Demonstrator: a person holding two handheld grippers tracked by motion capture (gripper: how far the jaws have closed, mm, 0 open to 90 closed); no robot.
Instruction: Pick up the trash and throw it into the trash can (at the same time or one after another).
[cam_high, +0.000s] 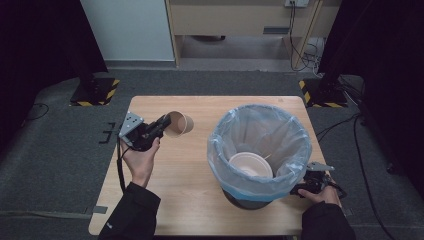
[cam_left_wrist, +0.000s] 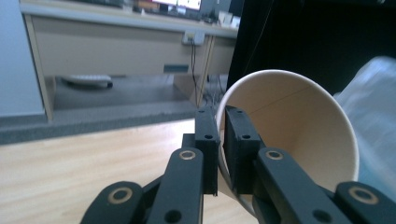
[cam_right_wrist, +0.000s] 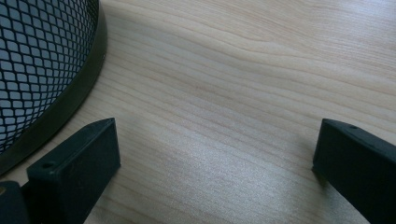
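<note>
- Left gripper (cam_high: 162, 124) is clamped on the rim of a tan paper cup (cam_high: 179, 124), held sideways above the table's left.
- Right gripper (cam_right_wrist: 215, 154), jaws spread and empty, sits half hidden behind the black mesh bin (cam_high: 247, 200).
- The bin's plastic liner partly veils a white bowl (cam_high: 250, 165) inside.

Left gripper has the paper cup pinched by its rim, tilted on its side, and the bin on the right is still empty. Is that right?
Not quite: the bin isn't empty. The high view shows a white bowl already lying inside its plastic liner. The rest holds: the left gripper has the paper cup pinched by its rim, tilted on its side, as the left gripper view shows.
</note>
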